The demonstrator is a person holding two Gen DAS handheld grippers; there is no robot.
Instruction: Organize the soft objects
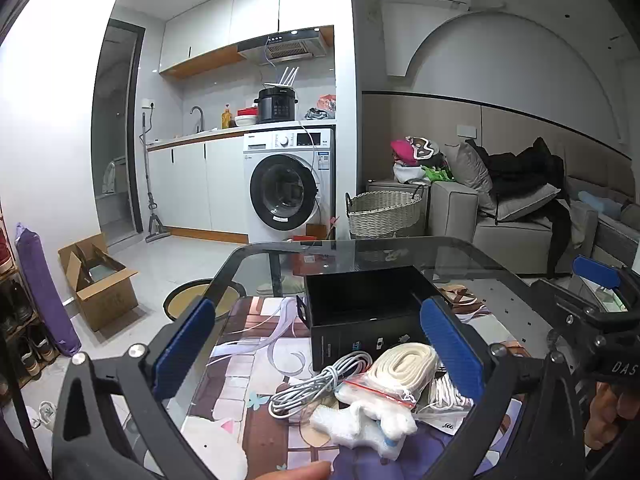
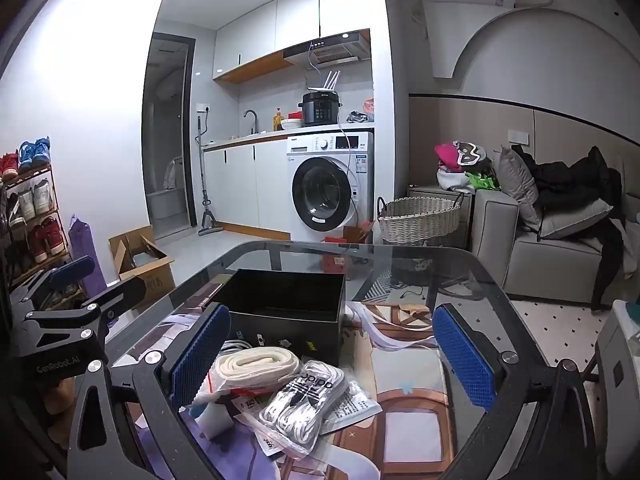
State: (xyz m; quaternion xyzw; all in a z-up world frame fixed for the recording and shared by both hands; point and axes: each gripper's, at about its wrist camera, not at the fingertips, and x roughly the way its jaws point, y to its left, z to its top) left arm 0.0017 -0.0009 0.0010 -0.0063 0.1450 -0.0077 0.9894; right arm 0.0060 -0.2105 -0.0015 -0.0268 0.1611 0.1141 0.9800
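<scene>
White cable [image 2: 236, 345] mostly behind left finger.

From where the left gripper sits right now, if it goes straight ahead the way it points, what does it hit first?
Most likely the rolled cream strap on the soft pile between the open left gripper's fingers, with the open black box right behind it. Depth is hard to judge through the fisheye, so the coiled white cable could come first.

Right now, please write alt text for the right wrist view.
The open right gripper hovers over a glass table above bagged white Adidas shoelaces and a cream webbing coil, before an empty black box. A washing machine stands behind.
</scene>
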